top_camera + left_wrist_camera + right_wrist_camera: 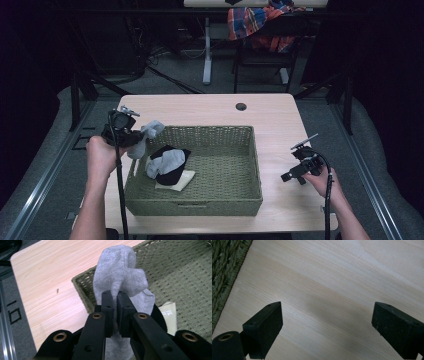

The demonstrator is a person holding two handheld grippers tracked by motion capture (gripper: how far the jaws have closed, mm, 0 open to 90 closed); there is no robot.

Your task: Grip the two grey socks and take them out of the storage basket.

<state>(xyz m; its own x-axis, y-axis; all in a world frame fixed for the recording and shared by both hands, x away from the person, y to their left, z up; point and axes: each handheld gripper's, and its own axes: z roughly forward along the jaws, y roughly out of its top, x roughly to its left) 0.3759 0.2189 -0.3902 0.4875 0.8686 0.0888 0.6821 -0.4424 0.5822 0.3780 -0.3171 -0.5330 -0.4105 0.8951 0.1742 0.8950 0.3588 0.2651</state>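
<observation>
Left gripper: jaws clamped on light grey knitted sock, sock hanging over left rim of green woven rectangular basket. Right gripper: jaws wide apart, nothing between, above bare light wooden table right of basket. Basket right half free; left half holds black cloth, second grey sock, cream paper piece. Table strip left of basket narrow.

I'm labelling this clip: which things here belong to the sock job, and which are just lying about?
In the job:
grey sock, clamped in left gripper
woven basket
socks in basket

Lying about:
right gripper, open over bare table
plaid cloth behind
</observation>
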